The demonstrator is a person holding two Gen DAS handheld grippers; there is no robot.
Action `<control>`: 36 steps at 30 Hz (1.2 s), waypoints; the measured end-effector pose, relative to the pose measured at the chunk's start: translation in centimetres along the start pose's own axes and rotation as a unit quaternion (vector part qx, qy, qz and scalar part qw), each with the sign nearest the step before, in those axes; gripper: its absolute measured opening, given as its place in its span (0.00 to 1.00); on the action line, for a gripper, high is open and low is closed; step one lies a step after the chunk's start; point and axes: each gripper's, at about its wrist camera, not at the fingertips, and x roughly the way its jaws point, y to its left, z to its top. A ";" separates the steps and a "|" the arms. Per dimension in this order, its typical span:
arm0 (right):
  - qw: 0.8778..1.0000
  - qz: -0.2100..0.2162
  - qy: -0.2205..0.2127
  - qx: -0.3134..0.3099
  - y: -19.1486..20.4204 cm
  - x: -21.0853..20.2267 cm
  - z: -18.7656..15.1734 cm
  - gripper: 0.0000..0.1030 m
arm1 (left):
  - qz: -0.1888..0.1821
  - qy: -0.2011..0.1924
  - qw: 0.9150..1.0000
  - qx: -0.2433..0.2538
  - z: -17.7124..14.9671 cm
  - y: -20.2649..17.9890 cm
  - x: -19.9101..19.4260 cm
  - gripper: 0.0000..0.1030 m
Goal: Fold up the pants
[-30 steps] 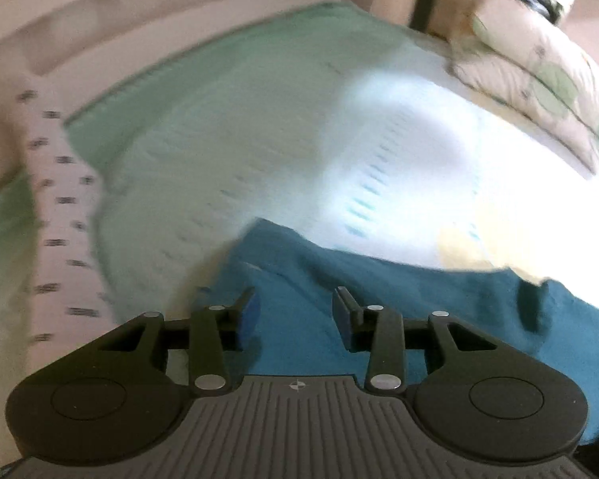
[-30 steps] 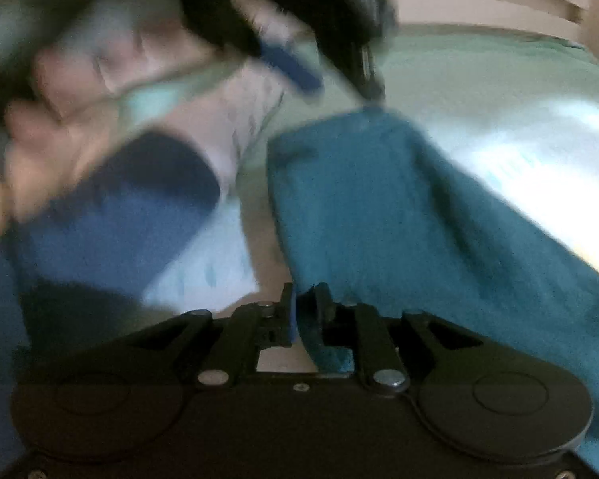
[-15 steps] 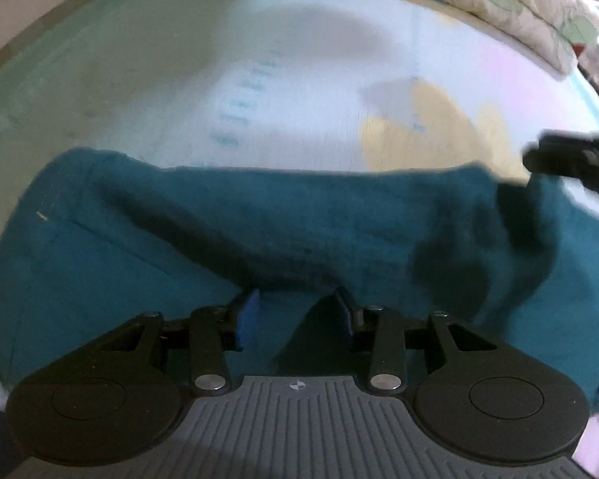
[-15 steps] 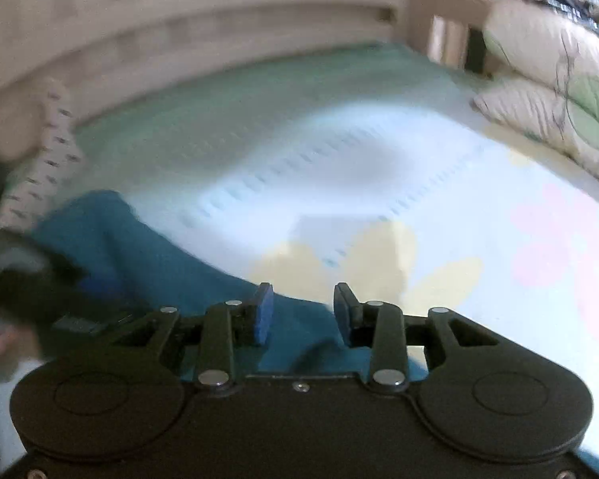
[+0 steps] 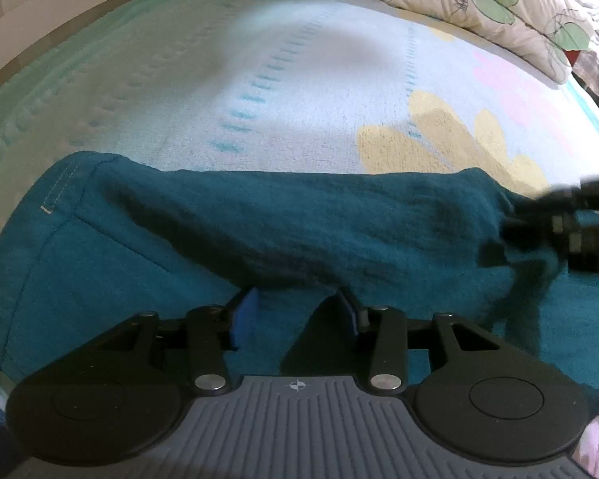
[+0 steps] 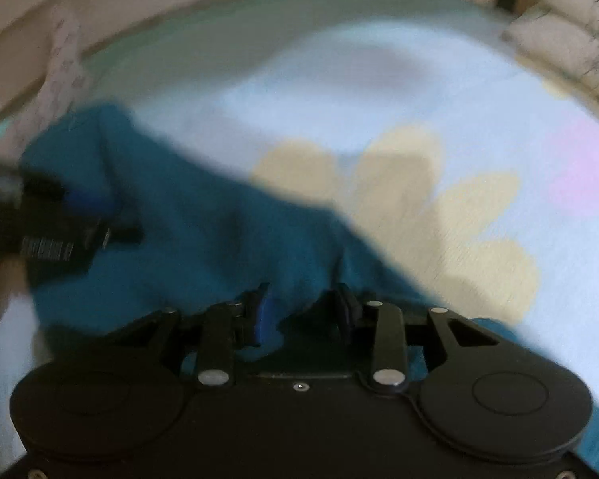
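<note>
Hovering with jaws spread and just widened, cloth between but unpinched, the left gripper sat over the pants, whose long axis ran nine to three across the blanket, the right gripper, likewise spread, nearer the three-o'clock end.

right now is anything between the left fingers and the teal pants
Nothing visible. The left gripper is open right over the teal pants on the blanket, with only cloth between its fingers. The right gripper works the far end.
</note>
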 end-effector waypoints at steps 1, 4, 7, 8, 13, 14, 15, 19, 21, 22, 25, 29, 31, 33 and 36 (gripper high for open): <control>1.000 0.002 0.000 0.004 -0.2 0.2 -0.1 0.44 | 0.000 0.000 1.000 0.000 0.0 0.0 0.2 0.42; 1.000 -0.002 0.004 0.002 -0.3 1.5 1.4 0.44 | 0.000 -0.001 1.000 0.000 -0.1 -0.1 0.2 0.42; 1.000 0.000 0.013 0.009 -0.4 2.4 2.0 0.44 | -0.002 -0.003 1.000 -0.002 -0.2 0.1 0.2 0.42; 1.000 0.008 0.020 0.013 -0.6 2.4 2.0 0.44 | -0.003 -0.003 1.000 -0.002 -0.2 0.1 0.2 0.42; 0.997 0.053 0.057 0.008 -1.0 2.8 0.5 0.45 | -0.006 -0.005 1.000 -0.003 -0.3 0.2 0.1 0.42; 0.997 0.056 0.055 0.010 -1.1 2.9 0.4 0.45 | -0.006 -0.006 1.000 -0.002 -0.3 0.2 0.1 0.42; 0.997 0.058 0.050 0.017 -1.3 3.0 0.5 0.45 | -0.005 -0.006 1.000 -0.001 -0.3 0.1 0.1 0.42; 0.997 0.055 0.038 0.047 -2.0 3.9 1.3 0.46 | -0.005 -0.006 1.000 -0.001 -0.4 0.0 0.2 0.43; 0.997 0.052 0.038 0.050 -2.1 4.2 1.5 0.46 | -0.007 -0.006 1.000 -0.004 -0.4 0.1 0.2 0.43; 0.997 0.052 0.038 0.050 -2.2 4.1 1.4 0.46 | -0.008 -0.007 1.000 -0.004 -0.4 0.1 0.2 0.43; 0.997 0.055 0.041 0.047 -2.1 4.4 0.9 0.46 | -0.009 -0.008 1.000 -0.003 -0.4 0.1 0.2 0.43; 0.996 0.070 0.035 0.038 -1.5 4.4 0.3 0.43 | -0.007 -0.010 1.000 -0.001 -0.4 0.0 0.2 0.43; 0.996 0.082 0.034 0.033 -1.2 4.5 0.0 0.24 | -0.008 -0.011 1.000 -0.002 -0.5 0.0 0.2 0.43; 0.995 0.088 0.038 0.022 -0.7 4.6 -0.1 0.08 | -0.009 -0.012 1.000 -0.003 -0.5 0.1 0.1 0.43; 0.998 0.065 -0.011 0.012 0.0 3.5 0.9 0.07 | -0.010 -0.018 1.000 -0.005 -0.7 0.1 0.0 0.43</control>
